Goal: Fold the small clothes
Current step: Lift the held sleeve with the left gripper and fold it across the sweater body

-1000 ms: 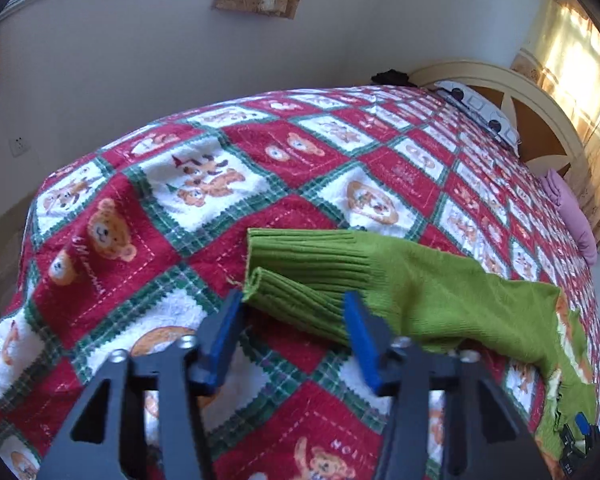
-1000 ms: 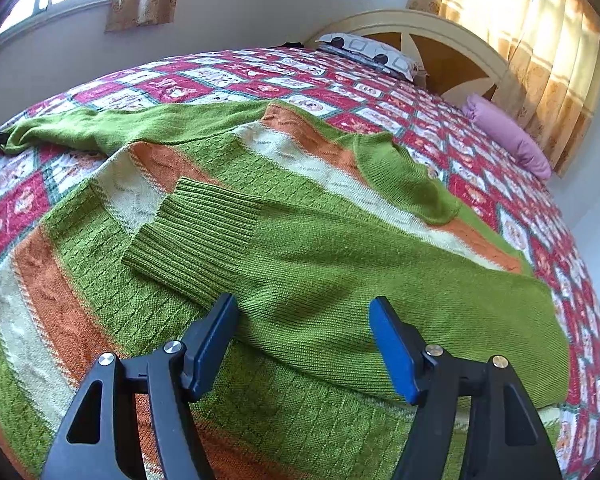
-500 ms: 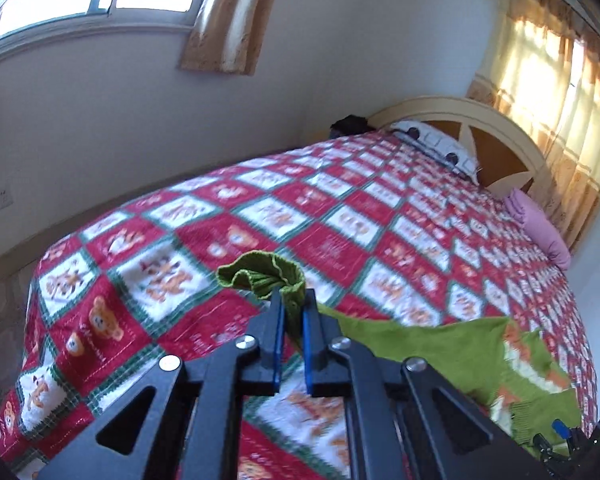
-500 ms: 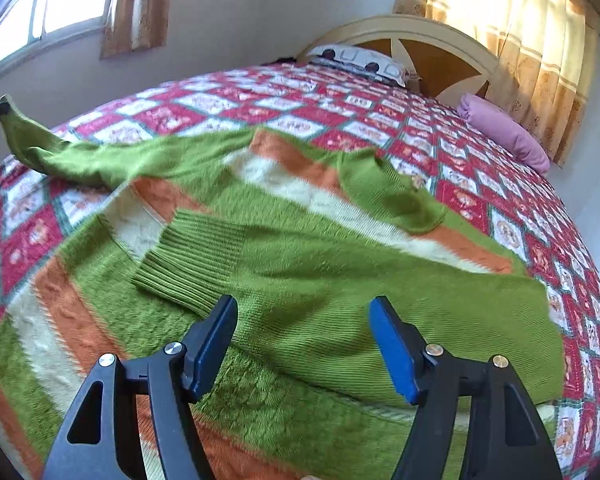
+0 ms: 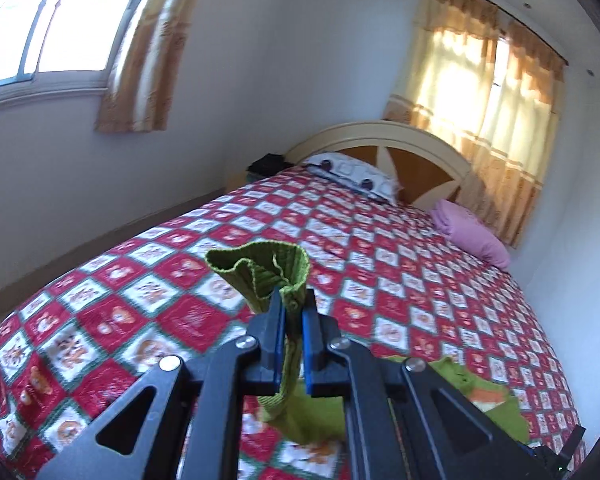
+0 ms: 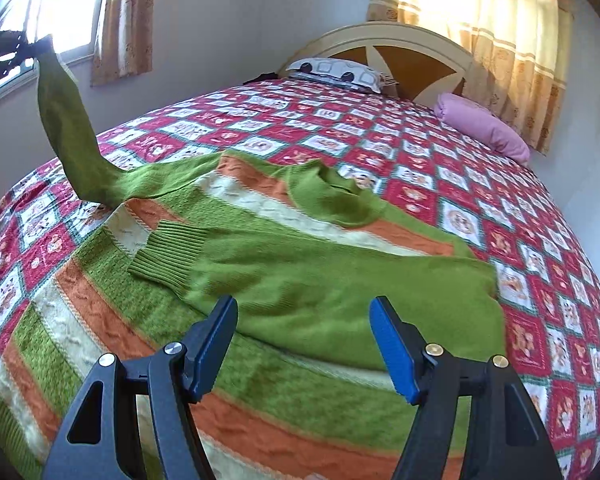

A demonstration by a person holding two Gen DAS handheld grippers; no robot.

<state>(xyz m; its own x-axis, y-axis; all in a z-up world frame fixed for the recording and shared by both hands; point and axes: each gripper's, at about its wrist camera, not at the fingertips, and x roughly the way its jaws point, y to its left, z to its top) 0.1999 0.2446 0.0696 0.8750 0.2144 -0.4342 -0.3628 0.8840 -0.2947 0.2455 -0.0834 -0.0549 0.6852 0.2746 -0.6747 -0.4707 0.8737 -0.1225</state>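
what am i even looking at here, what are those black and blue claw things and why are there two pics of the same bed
Those claws are handheld tongs. A person holds one in each hand, and each carries a wide-angle camera looking out along its two fingers, so you get two views of one moment.

The left view comes from the left tongs. They are shut on the ribbed cuff of a green sleeve, lifted above the bed.

The right view comes from the right tongs. They are open, hold nothing, and hang over a green, orange and cream striped sweater spread on the red teddy-bear quilt. One sleeve is folded across its body; the raised sleeve rises at far left.

A patterned pillow and a pink pillow lie near the headboard.
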